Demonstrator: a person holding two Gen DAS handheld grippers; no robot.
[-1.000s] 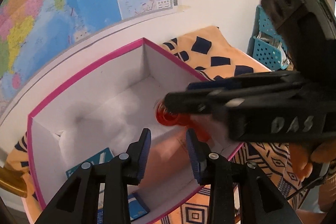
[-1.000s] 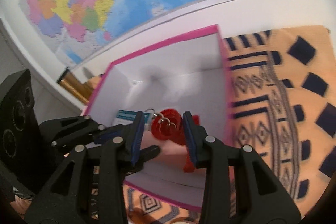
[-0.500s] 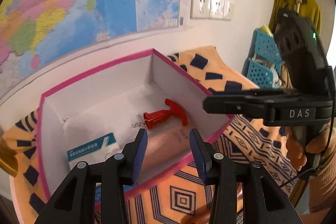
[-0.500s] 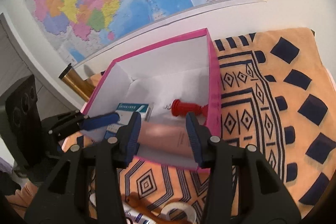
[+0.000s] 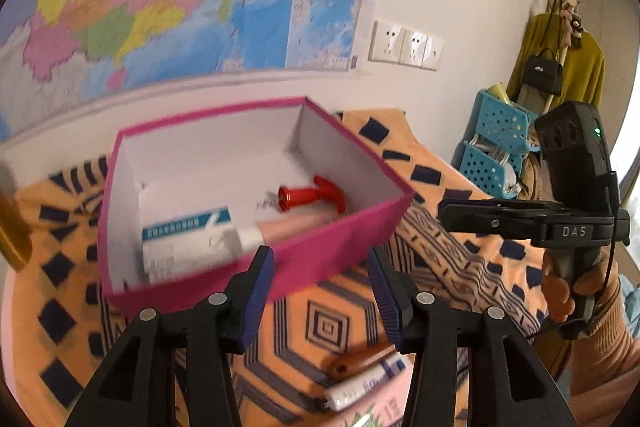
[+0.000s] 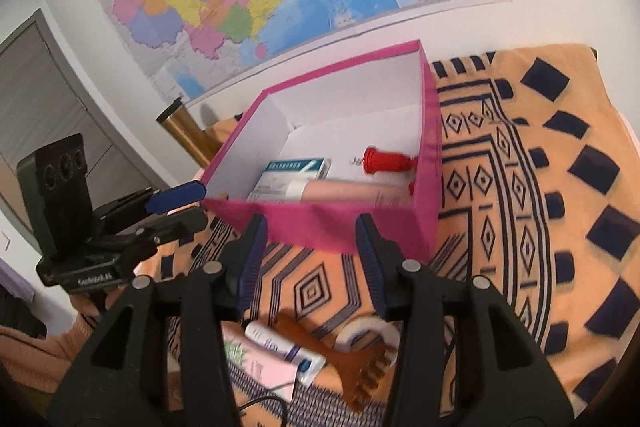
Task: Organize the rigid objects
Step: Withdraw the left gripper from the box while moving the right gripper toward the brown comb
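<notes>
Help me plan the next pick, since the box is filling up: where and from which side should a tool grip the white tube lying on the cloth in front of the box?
Grip the white tube across its round middle, from above. It lies flat on the patterned cloth, its flat end beside the brown comb, so the far capped half looks freer.

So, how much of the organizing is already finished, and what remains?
Done: the pink box already holds a red corkscrew, a teal-and-white carton and a pink tube. In hand: nothing; the left gripper and the right gripper are both open and empty, their jaws having just been opening. Left: a white tube, a wooden comb and a white ring lie on the orange cloth.
</notes>
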